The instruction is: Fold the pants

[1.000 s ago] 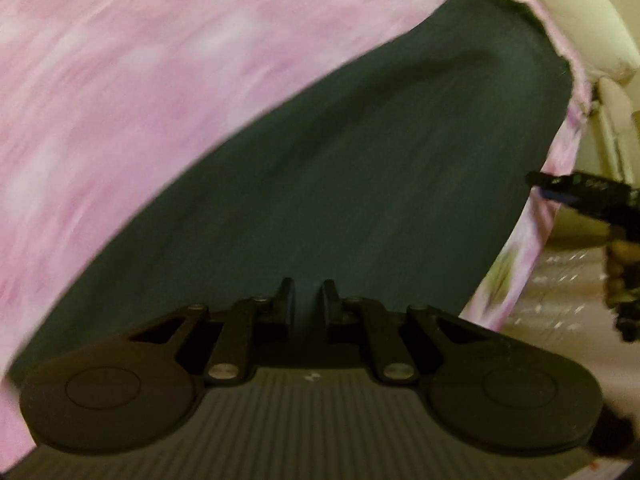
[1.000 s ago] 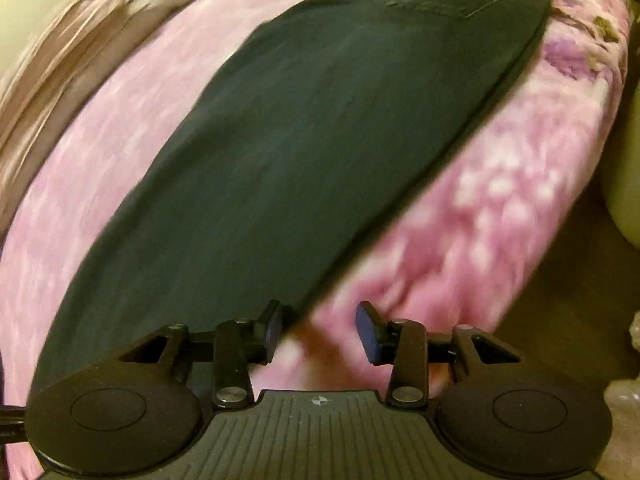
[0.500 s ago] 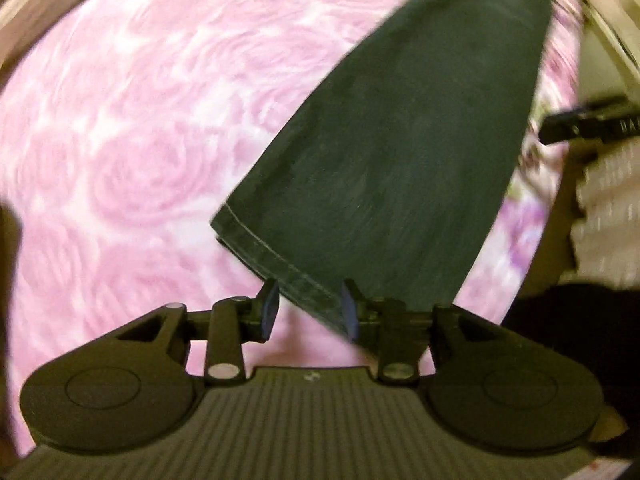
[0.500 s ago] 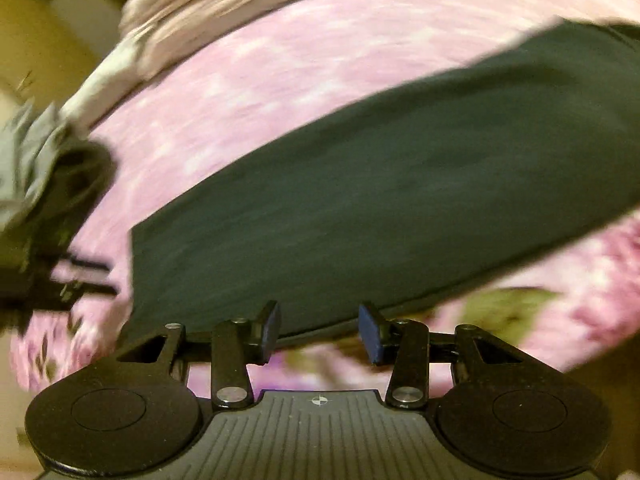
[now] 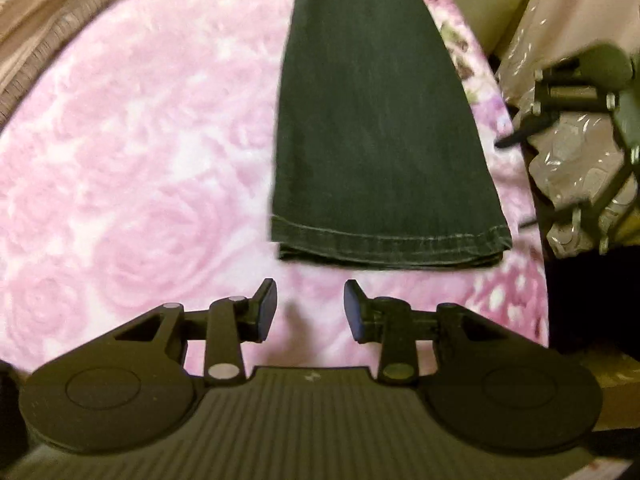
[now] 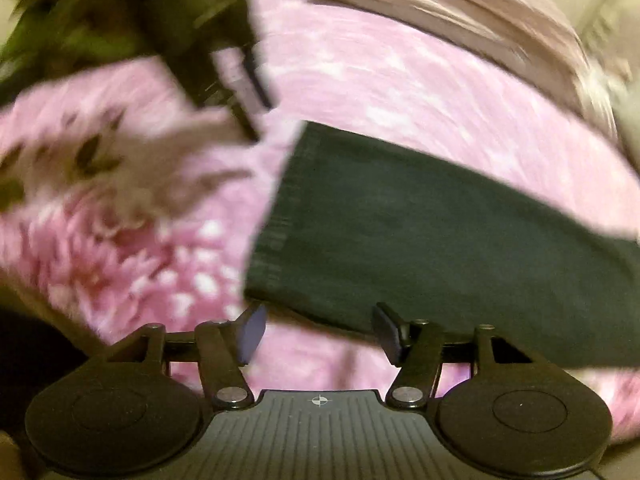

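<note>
- Bedspread (image 5: 132, 168): pink w/ rose pattern, fills most of both views. Carries the garment. A beige striped fabric (image 5: 36, 32) lies along its far left edge in left wrist view.
- Pants (image 5: 372, 120): dark, near-black denim, lying flat on the bedspread, legs stacked one on the other. Run lengthwise away from left cam; waist end out of frame at top. Close to the bedspread's right edge in that view.
- Pants, right wrist view (image 6: 440, 232): seen crosswise, leg end pointing left, body running off frame right. View blurred; detail limited.
- Hem (image 5: 390, 240): stitched cuff edge, double layer visible, nearest end of the pants in left wrist view. Sits just ahead of the left tool, not touching.
- Clear plastic wrapping (image 5: 580, 168): off the bed at right, crinkled, contents n/a.
- Left gripper (image 5: 310, 310): jaws apart, nothing between them, over bare bedspread just short of the hem.
- Right gripper (image 6: 320, 334): jaws spread wide, holding nothing. Right-side pad lies against the pants' near long edge in frame; contact cannot be confirmed. Left-side pad over pink cover.
- Left tool also appears in right wrist view, upper left, heavily blurred.
</note>
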`<state>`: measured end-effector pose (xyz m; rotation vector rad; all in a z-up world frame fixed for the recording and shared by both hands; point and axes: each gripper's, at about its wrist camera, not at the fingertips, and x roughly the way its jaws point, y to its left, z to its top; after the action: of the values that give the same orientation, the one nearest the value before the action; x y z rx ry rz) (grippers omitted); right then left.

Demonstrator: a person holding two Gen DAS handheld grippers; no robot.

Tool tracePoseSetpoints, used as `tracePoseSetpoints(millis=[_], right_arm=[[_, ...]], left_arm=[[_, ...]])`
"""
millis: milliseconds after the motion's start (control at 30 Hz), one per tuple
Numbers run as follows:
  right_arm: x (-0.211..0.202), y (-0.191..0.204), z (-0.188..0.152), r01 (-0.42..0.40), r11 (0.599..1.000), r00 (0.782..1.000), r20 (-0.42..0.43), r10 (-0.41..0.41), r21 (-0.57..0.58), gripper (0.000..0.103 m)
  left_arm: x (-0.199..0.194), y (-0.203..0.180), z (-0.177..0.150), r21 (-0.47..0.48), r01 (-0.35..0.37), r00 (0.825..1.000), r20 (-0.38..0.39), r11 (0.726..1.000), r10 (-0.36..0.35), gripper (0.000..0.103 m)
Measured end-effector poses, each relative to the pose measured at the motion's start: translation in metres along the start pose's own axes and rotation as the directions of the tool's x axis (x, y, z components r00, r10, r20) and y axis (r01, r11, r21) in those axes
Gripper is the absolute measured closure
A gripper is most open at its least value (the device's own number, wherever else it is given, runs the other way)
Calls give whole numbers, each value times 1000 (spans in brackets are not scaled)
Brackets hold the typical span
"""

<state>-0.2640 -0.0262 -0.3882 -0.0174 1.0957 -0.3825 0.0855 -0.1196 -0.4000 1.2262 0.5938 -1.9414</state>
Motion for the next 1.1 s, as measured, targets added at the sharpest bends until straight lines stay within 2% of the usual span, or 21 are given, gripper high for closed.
tracePoseSetpoints(millis=[133,233,300,333,367,400,433,500,600,667,700,767,800,833,867,933,967,1033,1067,1100], right_arm=[[16,35,0,83,972,997,23,-80,-219,47],[36,49,-9,106,926,994,15,-108,-361,47],[38,54,-18,133,897,991,54,-121,-422,47],[38,54,-21,144,888,990,71,-126,-436,47],[38,51,-23,144,896,989,82,-121,-420,53],[37,45,-23,145,911,989,88,-120,-385,62],[37,39,-21,158,925,987,81,-138,-346,80],[28,24,-17,165,954,985,88,-148,-250,82],[13,4,-8,153,979,986,93,-141,-137,83],[5,-6,-3,145,984,986,92,-136,-101,83],[3,-10,-1,139,986,987,90,-131,-89,83],[-3,-18,1,132,990,988,89,-126,-58,83],[-5,-21,2,128,991,988,88,-123,-50,83],[-10,-24,3,120,992,990,86,-116,-38,83],[-14,-27,3,115,993,990,83,-112,-22,84],[-22,-34,5,108,994,990,88,-108,1,84],[-36,-38,8,103,994,990,93,-105,20,85],[-54,-49,13,95,993,989,109,-102,68,85],[-62,-59,16,90,991,988,116,-102,103,85],[-70,-70,19,87,987,987,123,-104,138,85]], left_arm=[[-11,6,-7,47,-13,999,50,999,11,70],[-8,1,-16,130,-13,997,79,991,2,61],[-3,-11,-20,219,-10,996,85,976,-9,55],[0,-15,-22,256,-18,996,94,966,-7,52],[2,-21,-24,306,-24,995,100,952,-7,49],[5,-26,-27,348,-34,994,105,937,-3,47],[7,-33,-28,393,-52,993,118,918,6,43],[13,-41,-28,453,-82,990,143,888,19,38],[20,-56,-24,568,-156,979,198,808,49,33],[28,-63,-21,642,-210,969,236,738,71,33],[32,-66,-20,679,-244,962,259,693,86,33],[39,-69,-18,733,-256,961,263,630,84,35],[42,-68,-17,752,-248,964,252,611,82,39],[45,-67,-14,771,-239,968,236,591,84,54],[44,-65,-11,788,-227,972,220,572,83,74],[36,-61,-2,799,-212,976,200,562,84,88],[30,-58,4,796,-202,978,196,570,73,92],[15,-52,23,785,-185,981,186,592,60,93],[8,-50,38,771,-182,981,188,610,54,93],[0,-44,56,749,-173,981,190,640,43,93]])
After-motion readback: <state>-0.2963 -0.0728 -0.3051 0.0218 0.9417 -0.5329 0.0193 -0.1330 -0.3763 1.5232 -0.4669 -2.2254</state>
